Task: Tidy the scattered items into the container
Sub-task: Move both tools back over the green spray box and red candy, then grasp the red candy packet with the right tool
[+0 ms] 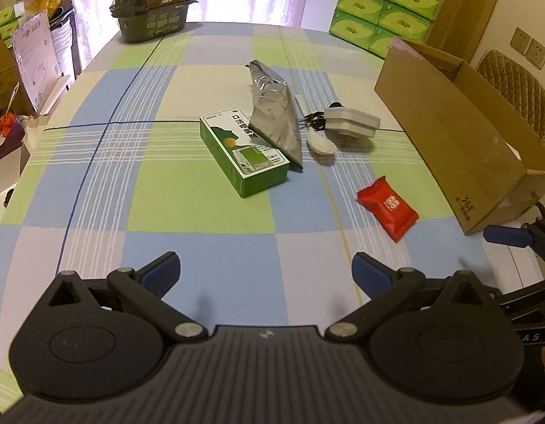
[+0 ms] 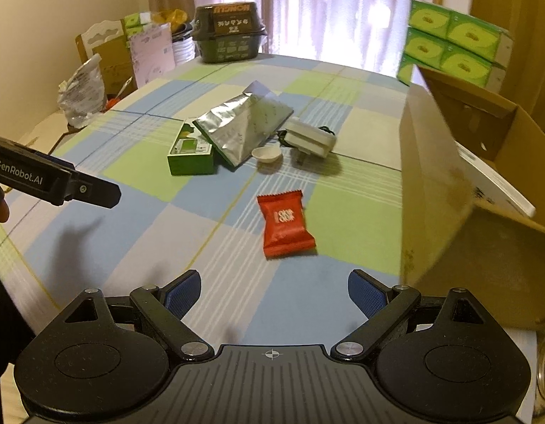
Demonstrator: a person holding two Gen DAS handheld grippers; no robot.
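While both tools gape wide and empty, left tool [image 1: 265, 270] reads "GenRobot.AI", dark tub [image 1: 153, 5] reads "HONGLU"

Table [image 1: 201, 240]: carries every item listed below.
Medicine box [image 1: 243, 152]: lies flat near the table's middle, leftmost of the central cluster.
Foil pouch [image 1: 276, 116]: leans over the medicine box's right far corner, touching it.
Spoon [image 1: 320, 143]: lies just right of the foil pouch, bowl toward the near side.
Charger [image 1: 352, 122]: sits right of the spoon, its cord bunched between charger and pouch.
Snack packet [image 1: 387, 208]: lies alone, nearer than the cluster and to its right, well apart from it.
Cardboard box [image 1: 459, 141]: stands along the table's right edge, open at the top, right of the charger and snack packet.
Flat white item [image 2: 495, 180]: rests slanted inside the cardboard box.
Lidded tub [image 1: 152, 3]: stands at the far left edge.
Tissue packs [image 1: 382, 10]: stacked at the far right, behind the cardboard box.
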